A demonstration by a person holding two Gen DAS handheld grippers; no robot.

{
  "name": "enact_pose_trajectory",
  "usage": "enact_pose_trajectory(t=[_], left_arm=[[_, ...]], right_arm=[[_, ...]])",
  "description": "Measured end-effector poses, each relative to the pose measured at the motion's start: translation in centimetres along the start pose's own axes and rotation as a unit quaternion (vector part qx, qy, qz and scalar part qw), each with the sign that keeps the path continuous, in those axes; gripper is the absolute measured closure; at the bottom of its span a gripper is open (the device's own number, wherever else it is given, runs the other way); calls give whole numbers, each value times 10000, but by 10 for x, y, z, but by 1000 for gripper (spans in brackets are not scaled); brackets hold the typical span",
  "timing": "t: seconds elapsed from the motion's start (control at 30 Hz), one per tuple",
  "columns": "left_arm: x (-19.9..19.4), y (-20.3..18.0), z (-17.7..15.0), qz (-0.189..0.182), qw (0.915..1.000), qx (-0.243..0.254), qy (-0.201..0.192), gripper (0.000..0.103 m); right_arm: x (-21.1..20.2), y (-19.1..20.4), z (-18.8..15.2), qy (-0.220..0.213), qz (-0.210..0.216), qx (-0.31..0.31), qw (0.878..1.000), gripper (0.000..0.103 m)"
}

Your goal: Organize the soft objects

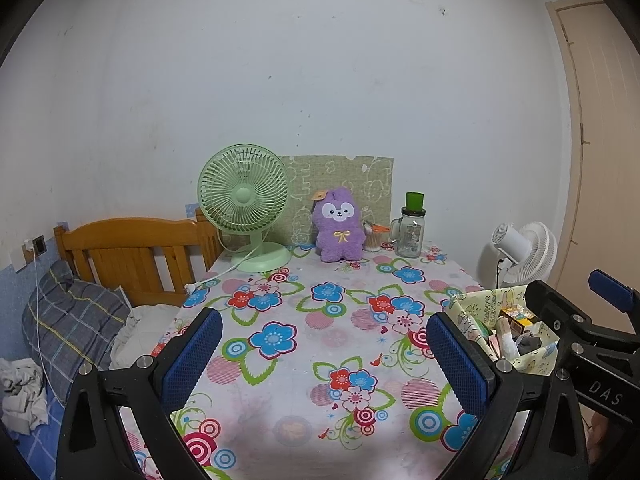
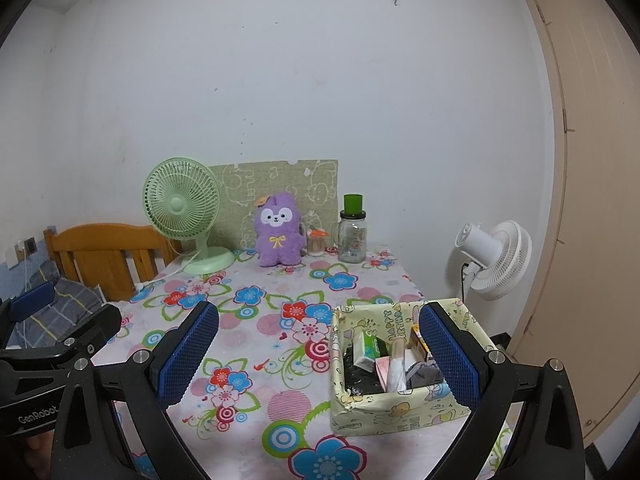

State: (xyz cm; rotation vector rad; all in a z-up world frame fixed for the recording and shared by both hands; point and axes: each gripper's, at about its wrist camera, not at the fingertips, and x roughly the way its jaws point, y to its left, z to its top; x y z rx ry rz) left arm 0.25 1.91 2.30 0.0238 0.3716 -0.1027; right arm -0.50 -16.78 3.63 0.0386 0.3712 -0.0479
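While both tongs hang above the table with nothing between their pads, the scene reads so:

Left wrist view:
- left gripper [image 1: 324, 354]: fingers wide apart, holding nothing, over the flowered tablecloth [image 1: 320, 320].
- purple plush toy [image 1: 339, 226]: at 12 o'clock, upright at the far edge of the table, its back against a green patterned board [image 1: 340, 176] that leans on the wall.
- green fan [image 1: 248, 204]: at 11 o'clock, just beside the plush; its white cable runs over the left table edge.
- glass jar [image 1: 411, 228]: at 1 o'clock, with a green cup on its lid; a small toothpick holder [image 1: 374, 238] stands between it and the plush.
- paper-covered box [image 1: 508, 328]: at 3 o'clock, full of small items, partly hidden behind the right finger.
- right gripper [image 1: 576, 312]: seen at the right edge, beyond the box.
- bed: at 9 o'clock, wooden headboard [image 1: 132, 256] and a checked pillow [image 1: 68, 320].

Right wrist view:
- right gripper [image 2: 320, 356]: fingers wide apart, empty; the right finger stands in front of the box.
- box [image 2: 384, 400]: between 3 and 4 o'clock, near; packets, a tube and dark cloth inside.
- plush toy [image 2: 278, 232]: at 12 o'clock, well apart from the tongs; open tablecloth lies between.
- white fan [image 2: 496, 260]: at 2 o'clock, beyond the table, near a beige door [image 2: 592, 200].
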Motion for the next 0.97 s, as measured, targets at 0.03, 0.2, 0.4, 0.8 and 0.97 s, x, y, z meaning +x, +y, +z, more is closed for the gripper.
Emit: enact_pose_trajectory(t=[0.03, 0.2, 0.4, 0.8, 0.97], left_arm=[[0, 0, 0, 2, 10000, 4, -1, 0], [0, 0, 0, -6, 10000, 4, 2, 0], [0, 0, 0, -4, 10000, 6, 2, 0], [0, 2, 1, -21, 10000, 12, -1, 0], [-1, 4, 2, -13, 10000, 17, 8, 0]], right_arm=[[0, 0, 0, -5, 2, -5, 10000, 2], [0, 0, 0, -6, -5, -4, 10000, 2], [-1, -1, 1, -28, -5, 23, 10000, 2], [-1, -2, 0, -22, 2, 16, 10000, 2], [-1, -2, 0, -11, 3, 27, 10000, 2]])
